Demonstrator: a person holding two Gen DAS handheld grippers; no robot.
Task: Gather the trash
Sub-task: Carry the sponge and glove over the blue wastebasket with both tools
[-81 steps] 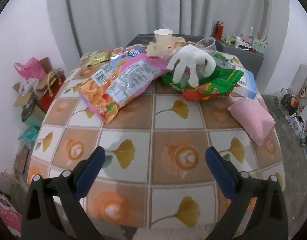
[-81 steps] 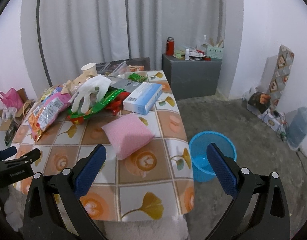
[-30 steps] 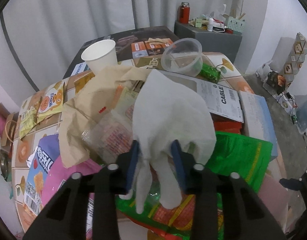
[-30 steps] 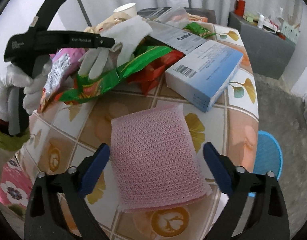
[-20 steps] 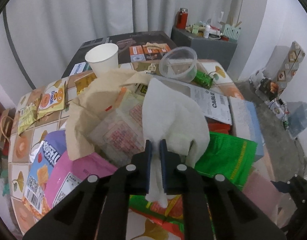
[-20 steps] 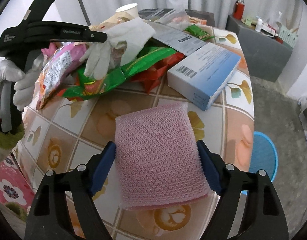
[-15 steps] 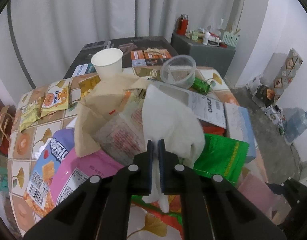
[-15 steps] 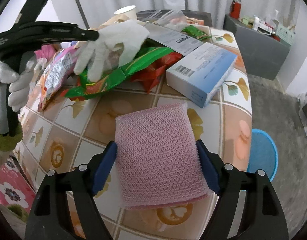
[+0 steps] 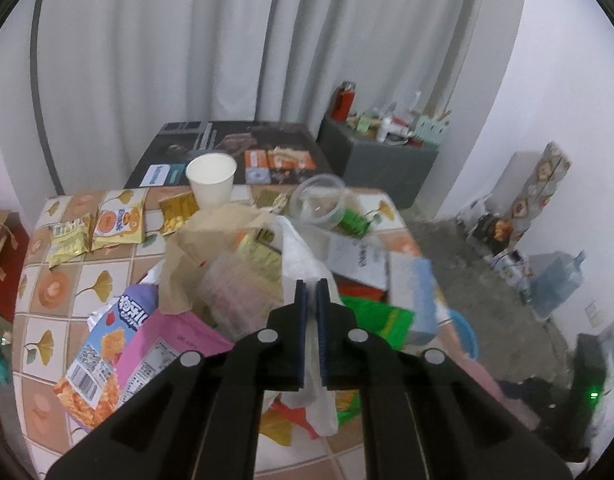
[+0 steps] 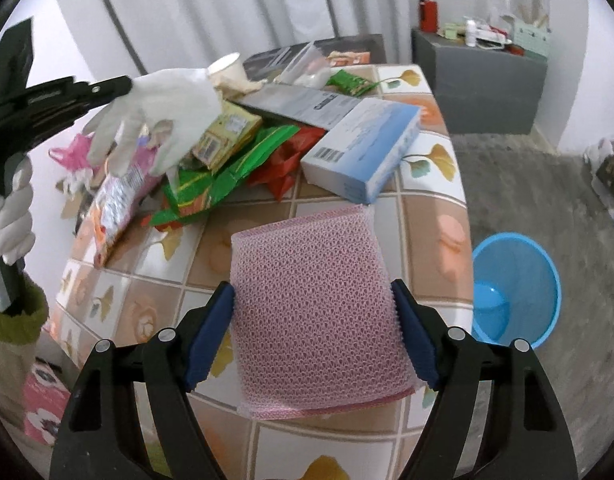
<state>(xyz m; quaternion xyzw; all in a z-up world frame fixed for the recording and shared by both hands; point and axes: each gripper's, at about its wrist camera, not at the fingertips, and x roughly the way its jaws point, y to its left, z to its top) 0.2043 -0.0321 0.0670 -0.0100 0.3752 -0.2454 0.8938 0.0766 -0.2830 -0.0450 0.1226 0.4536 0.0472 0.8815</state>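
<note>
The left hand-held gripper (image 9: 311, 292) is clenched on a white glove (image 10: 163, 108), pinching it by the cuff so the fingers dangle above the heap of snack wrappers (image 10: 211, 168) on the bench (image 10: 435, 208). The right hand-held gripper (image 10: 313, 316) grasps a pink mesh sponge (image 10: 315, 312) across its width, both pads pressing its sides, with the sponge raised just off the tiled cloth near the bench's front edge.

To do this step well, both pieces likely need to clear the bench before they swing toward the blue bin (image 10: 515, 292) on the floor at the right. The glove is limp, so it should travel high enough that its fingers do not drag the green wrapper along. The sponge is soft; a steady squeeze matters more than a hard one.

Both tools point steeply downward. The left one reaches in from the far left in the right wrist view, held by a gloved hand (image 10: 11, 216) low on its handle.
</note>
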